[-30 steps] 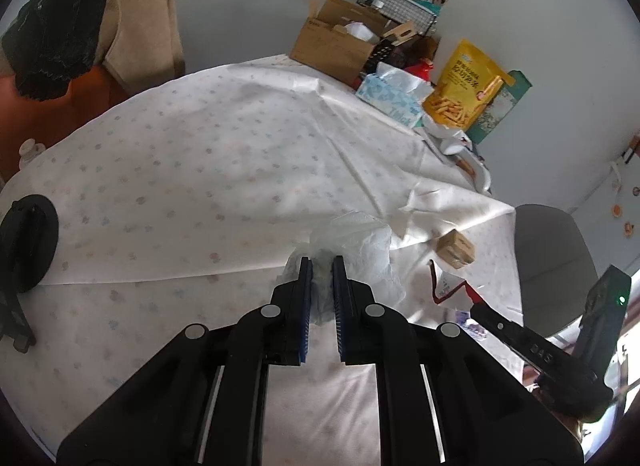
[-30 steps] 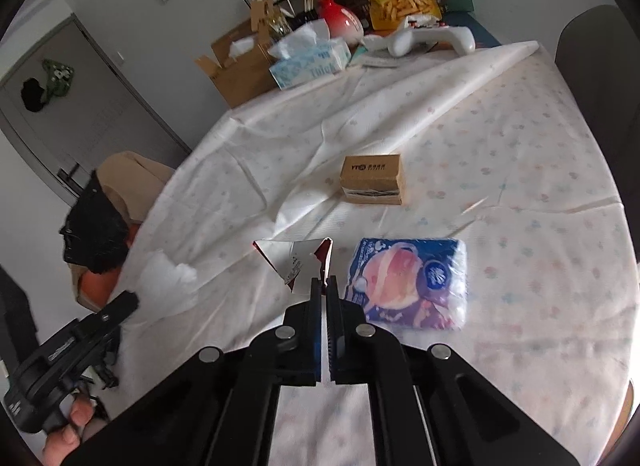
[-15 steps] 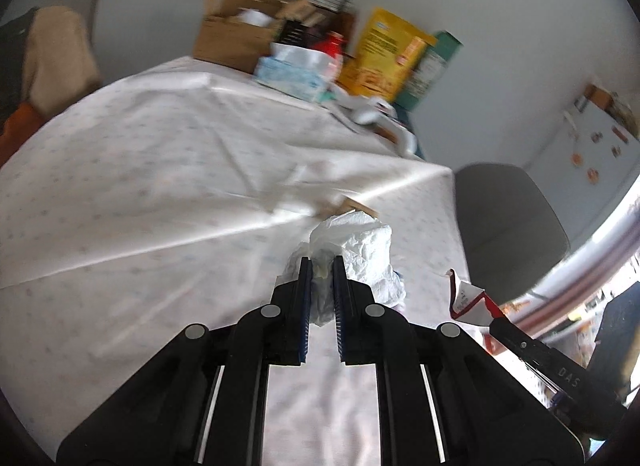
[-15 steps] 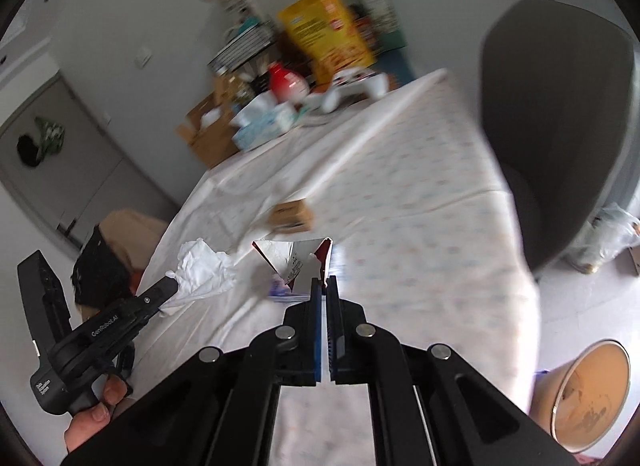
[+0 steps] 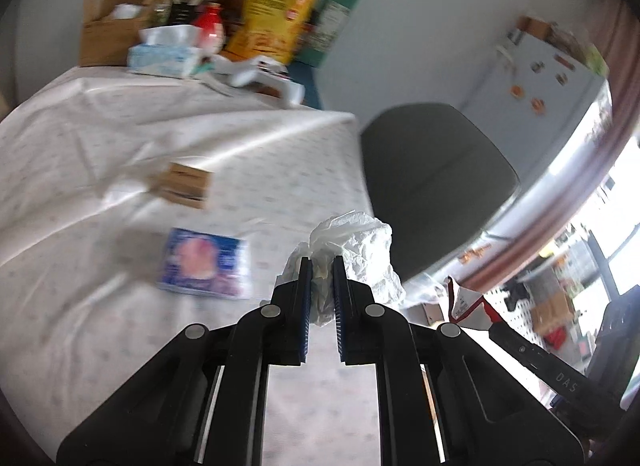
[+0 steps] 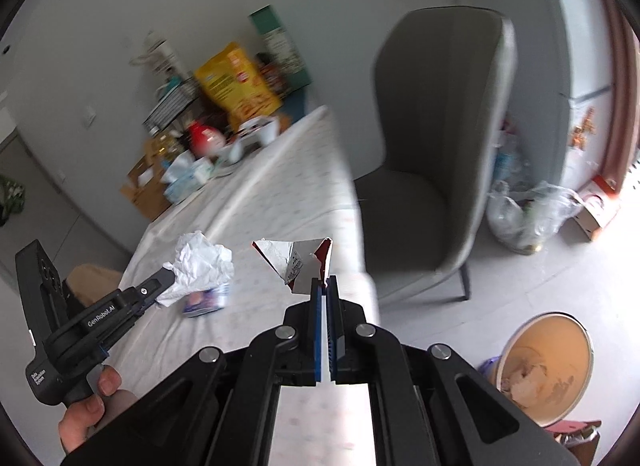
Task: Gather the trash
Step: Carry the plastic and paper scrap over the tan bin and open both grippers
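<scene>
Moved since a second ago: both grippers have swung off the table middle toward its edge by the grey chair [image 6: 432, 153], each load lifted clear of the cloth.

Left gripper [image 5: 321, 266]: jaws clamped narrow on a crumpled white tissue [image 5: 356, 246], held above the table edge.

Right gripper [image 6: 324, 286]: jaws pinched tight on a torn red-and-foil wrapper [image 6: 294, 260].

Floor, right: tan bin [image 6: 548, 362].

Tablecloth [image 5: 100, 185]: blue packet [image 5: 204, 262], small cardboard box [image 5: 184, 185].
</scene>
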A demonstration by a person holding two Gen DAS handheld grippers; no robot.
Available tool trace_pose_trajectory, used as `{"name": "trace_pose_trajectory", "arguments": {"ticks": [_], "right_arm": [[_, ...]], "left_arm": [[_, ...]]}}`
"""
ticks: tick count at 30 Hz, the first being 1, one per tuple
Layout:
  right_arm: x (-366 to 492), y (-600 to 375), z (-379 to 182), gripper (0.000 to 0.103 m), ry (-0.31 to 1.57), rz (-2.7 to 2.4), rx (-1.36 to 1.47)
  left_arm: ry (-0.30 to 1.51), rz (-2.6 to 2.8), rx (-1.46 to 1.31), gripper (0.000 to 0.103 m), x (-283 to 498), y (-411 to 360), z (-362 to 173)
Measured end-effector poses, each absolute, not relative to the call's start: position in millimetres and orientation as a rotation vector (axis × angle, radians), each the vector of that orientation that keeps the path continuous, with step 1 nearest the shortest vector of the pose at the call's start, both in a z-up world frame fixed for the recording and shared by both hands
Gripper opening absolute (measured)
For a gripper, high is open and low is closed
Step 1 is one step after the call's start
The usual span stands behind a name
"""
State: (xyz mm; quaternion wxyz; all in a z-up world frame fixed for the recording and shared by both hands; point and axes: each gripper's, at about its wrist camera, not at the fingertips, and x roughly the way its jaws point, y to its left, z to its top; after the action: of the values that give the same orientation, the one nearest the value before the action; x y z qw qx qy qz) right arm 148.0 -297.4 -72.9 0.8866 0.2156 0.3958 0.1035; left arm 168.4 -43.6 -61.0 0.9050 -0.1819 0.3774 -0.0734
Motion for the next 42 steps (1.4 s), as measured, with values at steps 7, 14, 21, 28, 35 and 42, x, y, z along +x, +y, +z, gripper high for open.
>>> {"name": "trace_pose_trajectory", "arguments": {"ticks": [7,14,21,28,35,42], "right_arm": [[121.7,-364.8,-87.9,0.003,0.831,0.063,0.476],[99.1,-423.1,-111.2,0.003,0.87,-0.072,0.488],[78.3,-473.9,-142.4,0.004,0.92,-0.195,0.521],[65.9,-507.5,-174.8,0.007,0.97,-0.281,0.553],[51.5,-529.0,-191.7,0.054,0.983,-0.332,0.598],[31.5,-550.4,-180.3,0.058,0.942,-0.386,0.606]], "left_arm": [[0.817,-0.271,-0.314,0.011,179.1,-106.8,-66.8],[0.862,-0.378,-0.253,0.011,181.6,-170.5,-77.7],[0.906,-0.446,-0.191,0.011,179.9,-220.7,-90.5],[0.944,-0.492,-0.126,0.011,176.6,-262.6,-104.5],[0.985,-0.532,-0.066,0.011,170.6,-295.6,-119.1],[1.021,-0.576,-0.012,0.011,165.5,-328.2,-131.8]]}}
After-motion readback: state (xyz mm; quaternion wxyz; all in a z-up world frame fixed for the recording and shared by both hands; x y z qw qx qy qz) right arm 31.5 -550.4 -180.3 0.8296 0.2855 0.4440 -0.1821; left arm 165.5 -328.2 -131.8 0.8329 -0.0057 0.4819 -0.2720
